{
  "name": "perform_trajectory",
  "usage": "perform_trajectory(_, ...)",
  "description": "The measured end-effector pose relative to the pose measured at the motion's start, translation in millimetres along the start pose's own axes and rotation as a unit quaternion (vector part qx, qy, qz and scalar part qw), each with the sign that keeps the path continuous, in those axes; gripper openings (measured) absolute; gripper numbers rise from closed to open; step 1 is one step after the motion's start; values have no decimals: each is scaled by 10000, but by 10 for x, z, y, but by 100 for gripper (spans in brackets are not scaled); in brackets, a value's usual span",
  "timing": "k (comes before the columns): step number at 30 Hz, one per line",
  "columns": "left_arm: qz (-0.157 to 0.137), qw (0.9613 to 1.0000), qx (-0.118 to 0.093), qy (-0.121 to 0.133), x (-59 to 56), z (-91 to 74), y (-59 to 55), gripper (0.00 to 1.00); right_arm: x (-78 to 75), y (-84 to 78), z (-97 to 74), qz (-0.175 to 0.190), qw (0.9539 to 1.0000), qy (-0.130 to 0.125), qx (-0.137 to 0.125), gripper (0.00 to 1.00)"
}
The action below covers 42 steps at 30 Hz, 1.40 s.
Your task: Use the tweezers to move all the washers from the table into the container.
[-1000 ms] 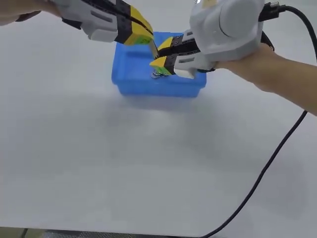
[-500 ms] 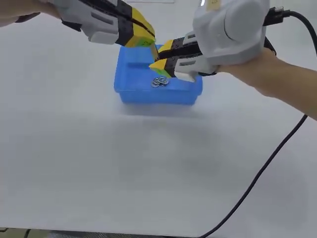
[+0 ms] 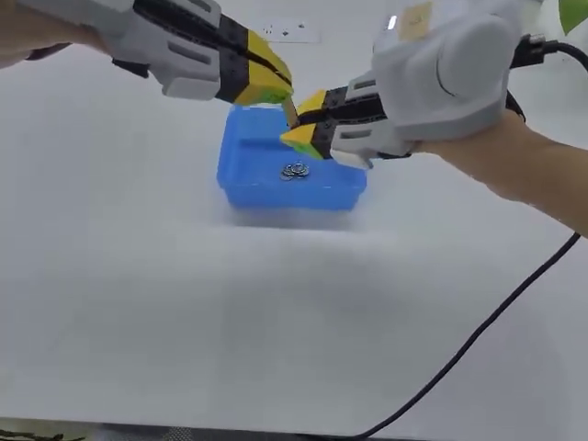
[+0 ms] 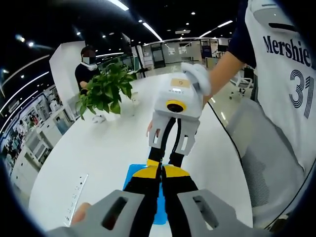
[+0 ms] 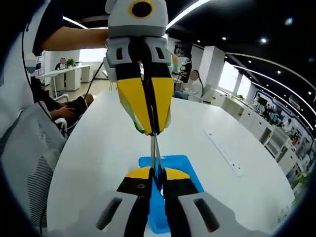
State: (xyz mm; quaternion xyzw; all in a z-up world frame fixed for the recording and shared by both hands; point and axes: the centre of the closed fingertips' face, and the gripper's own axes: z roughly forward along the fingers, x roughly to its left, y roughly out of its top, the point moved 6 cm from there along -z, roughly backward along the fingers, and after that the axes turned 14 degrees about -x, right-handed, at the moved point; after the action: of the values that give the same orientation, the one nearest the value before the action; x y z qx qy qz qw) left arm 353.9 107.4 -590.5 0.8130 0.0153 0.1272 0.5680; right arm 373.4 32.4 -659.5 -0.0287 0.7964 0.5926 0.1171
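Two grippers meet just above the far side of the one blue container point(image 3: 243, 170). The left gripper point(image 3: 276, 84) and the right gripper point(image 3: 299, 124) each pinch the single pair of tweezers point(image 5: 155, 148) that runs between them. A small cluster of washers point(image 3: 295, 171), too small to count, lies inside the container.

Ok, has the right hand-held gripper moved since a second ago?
Yes. The right hand-held gripper, shut on the tweezers, has risen off the washers toward the far rim of the blue container.
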Motion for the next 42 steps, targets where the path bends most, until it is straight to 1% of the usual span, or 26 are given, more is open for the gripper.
perform_trajectory(3, -44, 10000, -58, 51, -99, -43, 7, 5, 128, 39, -41, -29, 9999, 114, 62, 8)
perform_trajectory(6, -104, 9999, -92, 82, -226, -76, -10, 5, 240, 54, -89, -63, 9997, 179, 133, 8)
perform_trajectory(9, -165, 9998, -80, 111, -332, -78, -66, 5, 358, 35, -135, -78, 9993, 260, 259, 8)
perform_trajectory(10, -141, 9998, -58, 111, -372, -67, -80, 5, 388, 22, -145, -81, 9991, 286, 296, 8)
perform_trajectory(12, -134, 9999, -73, 60, -470, -31, -106, 5, 465, -14, -167, -30, 9986, 370, 382, 8)
perform_trajectory(15, -186, 9998, -4, 77, -541, 4, -196, 5, 553, -76, -188, -101, 9971, 485, 581, 8)
perform_trajectory(19, -246, 9996, 8, 98, -577, 35, -260, 5, 604, -130, -201, -67, 9960, 523, 717, 8)
perform_trajectory(21, -260, 9996, 62, 113, -570, 57, -311, 6, 600, -167, -193, -72, 9953, 525, 811, 8)
perform_trajectory(22, -273, 9995, 121, 130, -563, 66, -404, 6, 598, -181, -186, -66, 9950, 534, 840, 8)
perform_trajectory(24, -302, 9993, 194, 142, -557, 74, -491, 7, 596, -223, -163, -74, 9939, 567, 938, 7)
perform_trajectory(27, -374, 9988, 269, 183, -563, 92, -581, 7, 607, -277, -117, -117, 9921, 658, 1060, 7)
perform_trajectory(28, -412, 9985, 320, 153, -564, 88, -631, 8, 609, -290, -102, -115, 9918, 680, 1075, 7)
perform_trajectory(30, -473, 9982, 345, 143, -561, 91, -708, 8, 615, -334, -62, -113, 9906, 748, 1136, 7)
perform_trajectory(36, -625, 9966, 535, 29, -570, 114, -919, 7, 626, -449, 24, -88, 9874, 946, 1263, 7)
perform_trajectory(37, -617, 9962, 611, 19, -569, 120, -962, 6, 623, -461, 30, -84, 9873, 965, 1261, 7)
perform_trajectory(38, -524, 9955, 785, 31, -558, 114, -1030, 5, 625, -464, 46, -19, 9875, 994, 1224, 7)
perform_trajectory(39, -518, 9955, 793, -14, -562, 132, -1061, 5, 625, -476, 51, -7, 9873, 1001, 1230, 7)
perform_trajectory(42, -703, 9944, 780, -60, -566, 170, -1155, 5, 626, -571, 89, -27, 9854, 1080, 1314, 7)
